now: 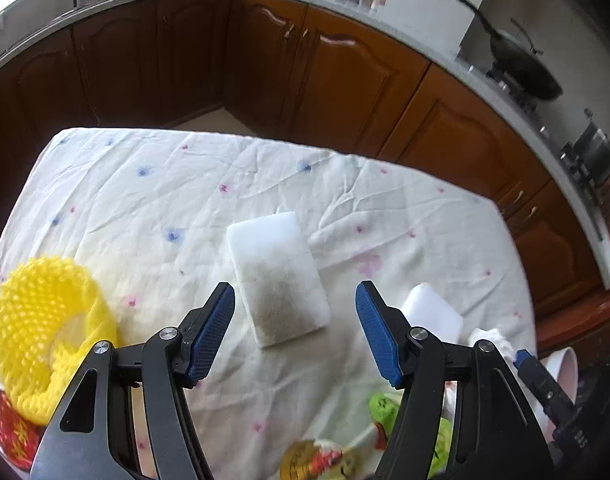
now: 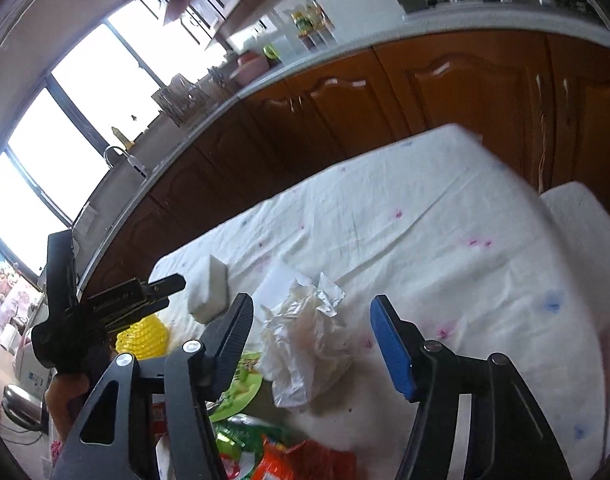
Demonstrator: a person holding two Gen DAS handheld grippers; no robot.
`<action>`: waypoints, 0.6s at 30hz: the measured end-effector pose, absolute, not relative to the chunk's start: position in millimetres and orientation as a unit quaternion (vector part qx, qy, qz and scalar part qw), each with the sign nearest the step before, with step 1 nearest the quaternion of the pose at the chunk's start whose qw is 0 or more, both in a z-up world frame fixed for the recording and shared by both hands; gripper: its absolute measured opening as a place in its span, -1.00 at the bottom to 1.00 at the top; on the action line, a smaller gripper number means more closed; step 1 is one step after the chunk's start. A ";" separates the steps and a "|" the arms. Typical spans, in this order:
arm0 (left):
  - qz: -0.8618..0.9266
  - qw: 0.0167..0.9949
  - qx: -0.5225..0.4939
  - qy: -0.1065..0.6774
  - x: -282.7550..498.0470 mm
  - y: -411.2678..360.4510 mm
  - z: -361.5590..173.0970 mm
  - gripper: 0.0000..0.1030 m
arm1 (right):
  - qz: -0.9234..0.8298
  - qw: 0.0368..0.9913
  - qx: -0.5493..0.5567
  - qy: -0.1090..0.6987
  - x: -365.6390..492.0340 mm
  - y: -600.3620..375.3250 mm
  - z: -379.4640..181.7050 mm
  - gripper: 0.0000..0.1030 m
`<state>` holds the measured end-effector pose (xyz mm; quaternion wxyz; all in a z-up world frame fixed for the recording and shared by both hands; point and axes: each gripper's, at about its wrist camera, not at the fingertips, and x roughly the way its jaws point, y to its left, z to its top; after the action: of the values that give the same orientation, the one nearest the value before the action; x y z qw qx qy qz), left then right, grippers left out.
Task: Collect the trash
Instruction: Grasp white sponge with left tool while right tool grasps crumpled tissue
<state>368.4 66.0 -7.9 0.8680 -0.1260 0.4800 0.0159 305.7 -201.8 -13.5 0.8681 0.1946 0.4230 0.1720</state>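
Observation:
A dirty white sponge block (image 1: 279, 274) lies on the flowered tablecloth (image 1: 153, 200). My left gripper (image 1: 295, 330) is open and empty, its jaws on either side of the block's near end, just above it. A second white block (image 1: 433, 312) lies to the right. In the right wrist view my right gripper (image 2: 311, 340) is open and empty over a crumpled tissue wad (image 2: 309, 344). The dirty block also shows in the right wrist view (image 2: 209, 290), with the left gripper's body (image 2: 105, 304) beside it.
A yellow foam fruit net (image 1: 45, 320) lies at the left, with a red wrapper (image 1: 13, 436) below it. Green and orange snack wrappers (image 1: 345, 448) lie near the front edge and also show in the right wrist view (image 2: 265, 444). A pink-white bin rim (image 2: 585, 224) stands right of the table. Brown cabinets surround the table.

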 end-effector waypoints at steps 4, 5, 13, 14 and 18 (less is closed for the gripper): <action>0.024 0.854 -0.115 0.507 381.0 63.6 -26.9 0.24 | 0.182 0.854 0.195 0.447 312.8 -197.8 -28.8 -0.15; 0.026 0.851 -0.114 0.511 381.7 63.6 -30.6 0.20 | 0.185 0.852 0.197 0.448 313.2 -198.0 -30.5 -0.32; 0.001 0.872 -0.090 0.482 362.2 52.7 -17.2 -0.06 | 0.181 0.869 0.188 0.420 297.8 -206.7 -13.5 -0.93; -0.006 0.876 -0.089 0.475 357.8 50.5 -11.7 -0.06 | 0.181 0.871 0.189 0.416 295.6 -208.2 -10.6 -0.94; -0.036 0.885 -0.094 0.455 336.1 44.1 10.3 -0.07 | 0.181 0.880 0.178 0.401 285.2 -210.2 0.0 -0.96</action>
<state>336.1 44.1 10.3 0.8845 -0.0944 0.4555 -0.0361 285.2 -210.2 0.0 0.8802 0.1782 0.4011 0.1807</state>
